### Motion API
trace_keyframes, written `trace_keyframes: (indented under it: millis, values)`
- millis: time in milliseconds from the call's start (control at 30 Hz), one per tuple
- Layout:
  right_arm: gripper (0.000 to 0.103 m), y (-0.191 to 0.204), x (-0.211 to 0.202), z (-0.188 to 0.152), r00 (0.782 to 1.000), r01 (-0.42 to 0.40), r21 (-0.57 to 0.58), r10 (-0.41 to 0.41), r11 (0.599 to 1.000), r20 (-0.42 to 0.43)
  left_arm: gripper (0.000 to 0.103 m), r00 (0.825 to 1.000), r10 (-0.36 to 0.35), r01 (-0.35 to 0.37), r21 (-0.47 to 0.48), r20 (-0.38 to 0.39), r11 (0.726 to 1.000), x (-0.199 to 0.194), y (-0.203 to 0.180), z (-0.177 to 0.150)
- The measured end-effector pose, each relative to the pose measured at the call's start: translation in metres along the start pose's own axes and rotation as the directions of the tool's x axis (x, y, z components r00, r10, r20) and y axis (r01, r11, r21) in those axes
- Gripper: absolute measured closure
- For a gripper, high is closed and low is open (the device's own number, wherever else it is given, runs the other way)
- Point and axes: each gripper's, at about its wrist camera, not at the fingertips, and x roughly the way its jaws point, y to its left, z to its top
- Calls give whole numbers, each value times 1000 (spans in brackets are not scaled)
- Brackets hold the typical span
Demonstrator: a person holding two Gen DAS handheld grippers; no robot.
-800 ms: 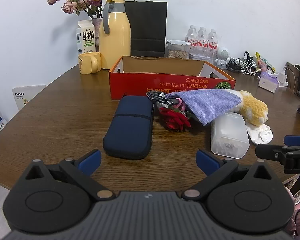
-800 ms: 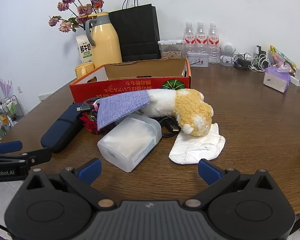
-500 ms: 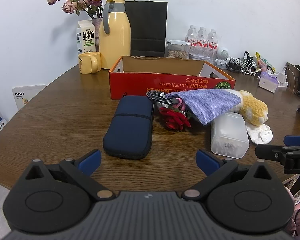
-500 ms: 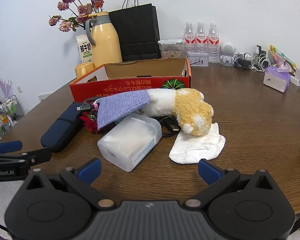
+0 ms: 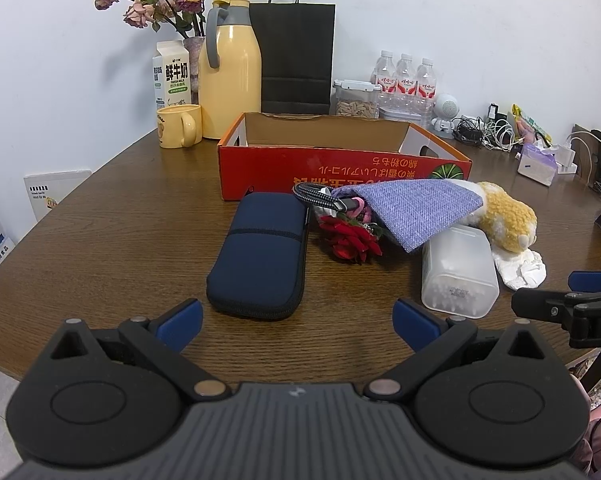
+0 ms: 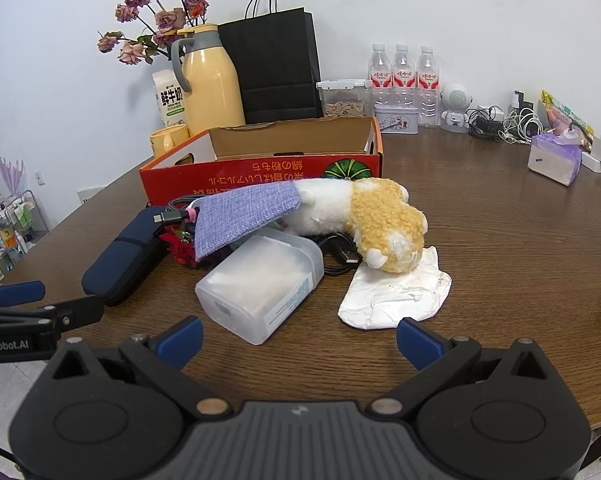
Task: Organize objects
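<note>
A navy zip case [image 5: 260, 252] lies in front of an empty red cardboard box [image 5: 340, 168]. Beside it are a red flower [image 5: 352, 240], a braided cable [image 5: 320, 198], a purple cloth [image 5: 416, 208] draped over a yellow-white plush toy [image 5: 504, 216], a clear plastic box [image 5: 458, 272] and a crumpled white paper [image 5: 520, 266]. My left gripper [image 5: 296, 318] is open and empty, just short of the navy case. My right gripper [image 6: 298, 338] is open and empty, just short of the plastic box [image 6: 260, 284] and the paper [image 6: 396, 292]. The plush [image 6: 380, 224] and the red box [image 6: 260, 168] lie beyond.
At the back stand a yellow jug [image 5: 228, 72], a milk carton [image 5: 172, 76], a yellow mug [image 5: 178, 126], a black paper bag [image 5: 296, 60], water bottles [image 5: 406, 76] and tangled cables [image 5: 484, 134]. A tissue pack [image 6: 554, 158] lies at the right. The table's front edge is close under both grippers.
</note>
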Motion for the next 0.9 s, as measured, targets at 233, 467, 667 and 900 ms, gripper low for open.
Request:
trace_keyframes:
  millis: [233,467,667,900]
  values:
    - [0,0,0,0,1000,0,0,0,1000,0,0,1000,-1,1,0,-1,1000,0,0,1]
    - [0,0,0,0,1000,0,0,0,1000,0,0,1000,-2,2,-1,-2,1000,0,0,1]
    - [0,0,0,0,1000,0,0,0,1000,-1,0,1000,-3,3,-2,-2,1000,-1,0,2]
    - [0,0,0,0,1000,0,0,0,1000,-1,0,1000,-4,4,-3,-2,1000,-2,1,2]
